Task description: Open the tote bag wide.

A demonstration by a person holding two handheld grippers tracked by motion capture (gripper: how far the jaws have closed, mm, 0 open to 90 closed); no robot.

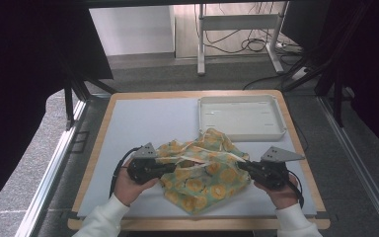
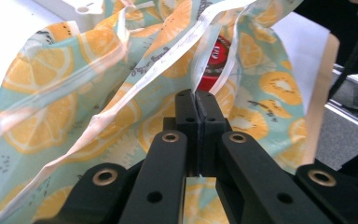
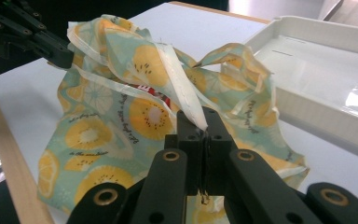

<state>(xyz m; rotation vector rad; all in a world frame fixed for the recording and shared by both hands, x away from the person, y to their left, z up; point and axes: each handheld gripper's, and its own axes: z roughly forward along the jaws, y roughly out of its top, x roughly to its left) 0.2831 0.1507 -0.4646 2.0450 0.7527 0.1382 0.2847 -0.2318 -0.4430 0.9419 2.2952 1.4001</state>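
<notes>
Where it lies between both grippers, orange-slice-print teal fabric bag (image 1: pixel 202 175): left gripper (image 2: pixel 197 105) jaws closed on its cream edge; right gripper (image 3: pixel 204 123) jaws likewise, pinching cream trim.

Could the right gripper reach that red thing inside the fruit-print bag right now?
Probably not: the right gripper is shut on the bag edge, and the red item sits down inside the cloth.
</notes>
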